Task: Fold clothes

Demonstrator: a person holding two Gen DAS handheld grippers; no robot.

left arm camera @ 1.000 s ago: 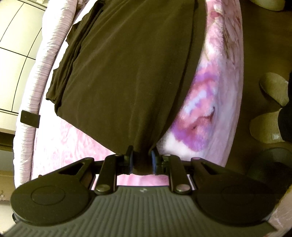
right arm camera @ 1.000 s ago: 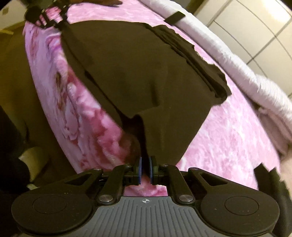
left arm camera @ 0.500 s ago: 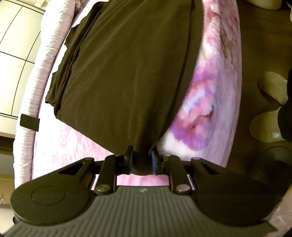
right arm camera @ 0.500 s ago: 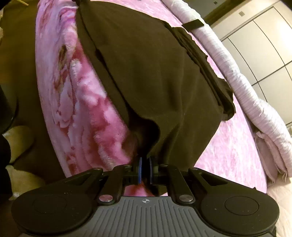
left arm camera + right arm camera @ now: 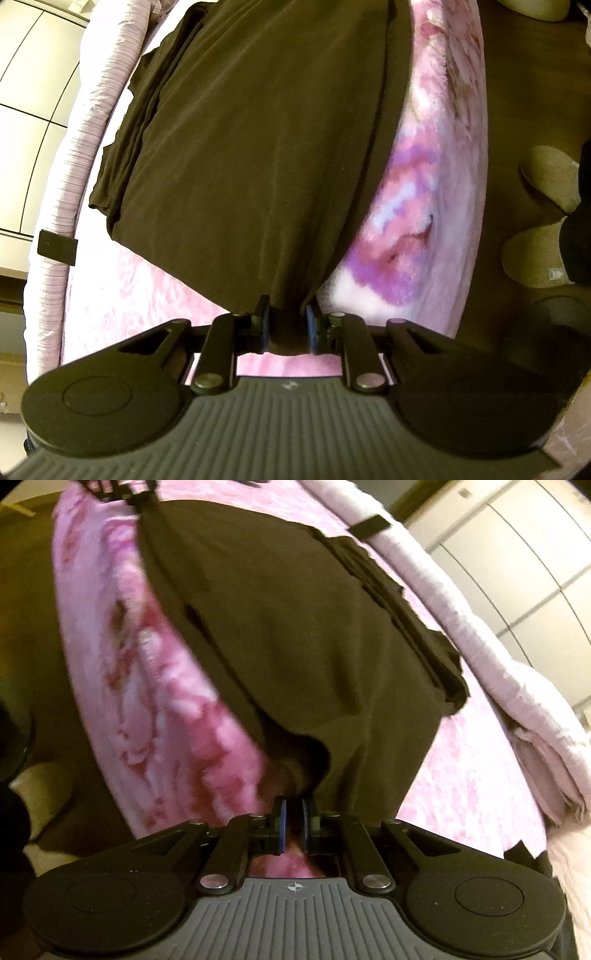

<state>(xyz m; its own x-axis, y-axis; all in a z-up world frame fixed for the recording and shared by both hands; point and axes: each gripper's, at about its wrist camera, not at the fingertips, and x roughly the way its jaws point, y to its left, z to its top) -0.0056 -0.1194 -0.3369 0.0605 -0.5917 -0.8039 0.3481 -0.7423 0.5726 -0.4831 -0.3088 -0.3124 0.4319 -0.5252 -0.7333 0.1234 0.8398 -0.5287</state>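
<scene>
Bunching between both grippers, the dark garment point(image 5: 258, 147) hides their pads.

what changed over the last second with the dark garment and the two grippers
The right gripper, shut on a corner of the dark brown fabric garment, has sunk a little toward the pink floral blanket. The left gripper stays clamped on its corner, unmoved; the garment remains spread on the blanket.

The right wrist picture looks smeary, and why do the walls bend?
Right wrist view: the pink blanket is motion-blurred, while the dark garment stays fairly clear. Left wrist view: sharp. Both: the fisheye lens curves straight lines, like the cupboard panels.
</scene>
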